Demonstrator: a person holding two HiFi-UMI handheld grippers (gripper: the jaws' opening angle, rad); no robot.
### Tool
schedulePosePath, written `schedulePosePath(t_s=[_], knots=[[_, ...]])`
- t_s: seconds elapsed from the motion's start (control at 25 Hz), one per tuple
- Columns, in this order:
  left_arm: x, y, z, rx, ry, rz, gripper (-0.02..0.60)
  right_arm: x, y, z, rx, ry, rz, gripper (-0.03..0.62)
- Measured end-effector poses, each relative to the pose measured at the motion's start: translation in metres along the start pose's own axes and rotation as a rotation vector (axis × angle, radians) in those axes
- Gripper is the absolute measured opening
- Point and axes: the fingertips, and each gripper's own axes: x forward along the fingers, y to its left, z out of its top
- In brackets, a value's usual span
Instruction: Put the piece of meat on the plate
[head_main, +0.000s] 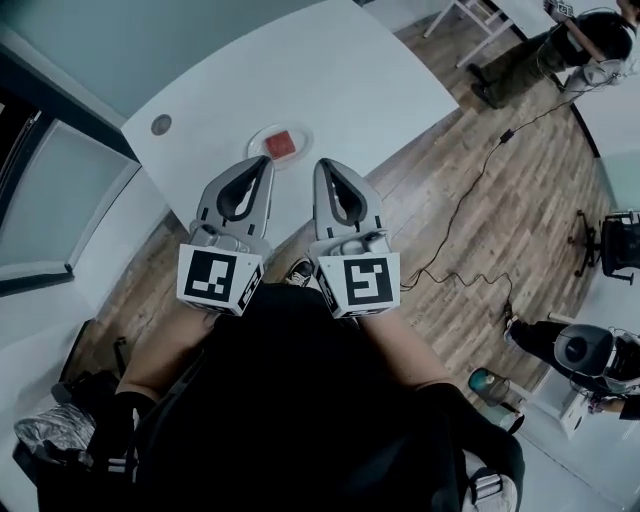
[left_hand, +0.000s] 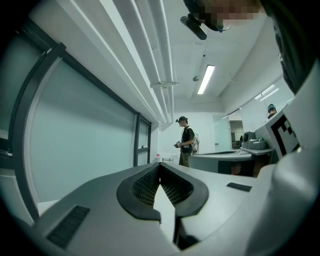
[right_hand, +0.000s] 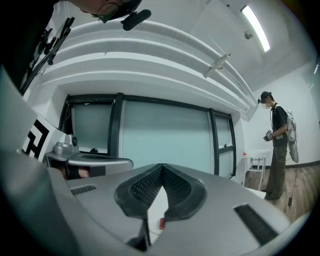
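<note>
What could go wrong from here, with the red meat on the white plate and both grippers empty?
1. The small round white plate, holding the red square piece of meat, shows just past the tips of the shut left gripper and right gripper; a careless forward dip might knock it across the white table.
2. A thin black cable trails over the wooden floor nearby; a step that way might snag it.

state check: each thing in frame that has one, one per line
meat: lying on the plate, not held
plate: flat on the table, carrying the meat
left hand-held gripper: shut, nothing between the jaws
right hand-held gripper: shut, nothing between the jaws
</note>
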Motion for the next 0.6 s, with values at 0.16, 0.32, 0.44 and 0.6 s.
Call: schedulePosePath(t_s=[0.16,0.32,0.44,0.6], knots=[[-0.010,-0.019,0.009,0.016,-0.018,-0.023,0.005,-0.013,0.012,0.015,-0.017,-0.058,0.017,0.002],[-0.021,-0.021,0.019,0.011,-0.044,-0.024,0.005,-0.024,0.019,0.020,-0.026,-0.053,-0.004,0.002],[-0.022,-0.017,0.027,0.015,-0.055,-0.040,0.005,-0.024,0.022,0.032,-0.018,-0.087,-0.026,0.002],[-0.029,-0.009,0.026,0.001,-0.059,-0.078,0.005,-0.024,0.035,0.032,-0.039,-0.075,-0.058,0.002]])
